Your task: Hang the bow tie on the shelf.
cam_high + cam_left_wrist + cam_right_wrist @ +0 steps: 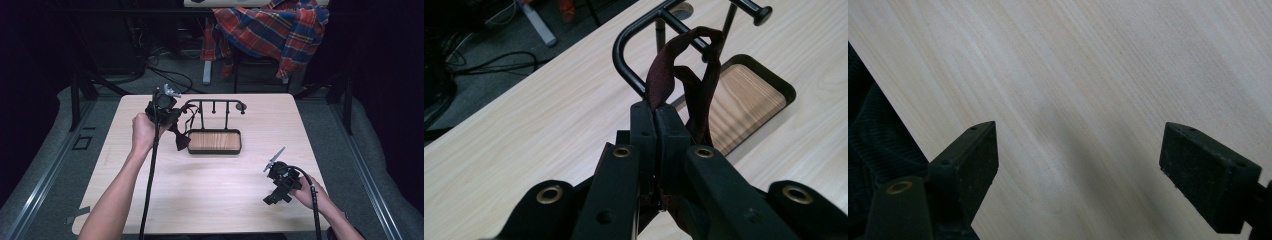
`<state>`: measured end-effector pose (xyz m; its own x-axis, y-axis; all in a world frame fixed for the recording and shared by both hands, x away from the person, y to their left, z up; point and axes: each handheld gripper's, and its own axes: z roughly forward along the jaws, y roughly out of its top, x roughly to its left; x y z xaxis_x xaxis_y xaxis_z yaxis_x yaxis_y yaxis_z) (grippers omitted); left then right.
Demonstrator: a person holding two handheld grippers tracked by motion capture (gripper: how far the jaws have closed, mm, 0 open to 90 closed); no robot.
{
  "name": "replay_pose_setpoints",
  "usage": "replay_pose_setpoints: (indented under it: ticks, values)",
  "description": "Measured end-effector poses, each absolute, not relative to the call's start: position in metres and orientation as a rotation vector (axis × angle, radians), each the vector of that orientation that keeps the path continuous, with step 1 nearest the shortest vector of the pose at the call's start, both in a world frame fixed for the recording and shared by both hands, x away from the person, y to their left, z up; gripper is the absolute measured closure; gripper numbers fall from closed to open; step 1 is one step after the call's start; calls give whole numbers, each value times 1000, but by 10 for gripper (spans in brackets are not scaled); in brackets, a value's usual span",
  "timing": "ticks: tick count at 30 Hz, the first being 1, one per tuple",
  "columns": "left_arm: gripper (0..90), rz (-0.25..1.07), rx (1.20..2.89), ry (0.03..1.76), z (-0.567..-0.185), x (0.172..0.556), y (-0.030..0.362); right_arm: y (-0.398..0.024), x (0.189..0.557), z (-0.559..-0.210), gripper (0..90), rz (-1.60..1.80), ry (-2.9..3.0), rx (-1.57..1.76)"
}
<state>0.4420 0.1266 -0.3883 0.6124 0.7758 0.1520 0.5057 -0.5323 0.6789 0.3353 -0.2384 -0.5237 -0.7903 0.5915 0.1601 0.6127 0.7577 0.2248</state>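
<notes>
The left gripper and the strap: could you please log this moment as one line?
left gripper: shut on dark red strap | strap: looped by black rack | right gripper: open above table

A rack (215,107) stands on its tray (214,141) at the middle rear of the tabletop (210,195). My left gripper (176,131) sits just left of the rack, with a strap (684,85) between its jaws, looped at the rack's bar. My right gripper (274,197) sits near the front right edge. A shirt (270,30) lies behind the tabletop.
</notes>
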Motion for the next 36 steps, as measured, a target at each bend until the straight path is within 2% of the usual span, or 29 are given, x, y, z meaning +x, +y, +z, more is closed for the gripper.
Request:
replay_pose_setpoints:
  ticks: [27,36]
  values:
    - [877,611,2196,1109,-405,473,135,-238,335,-525,158,-396,-2862,-983]
    - [878,614,2228,1125,-412,475,135,-238,335,-524,158,-388,-2869,-967]
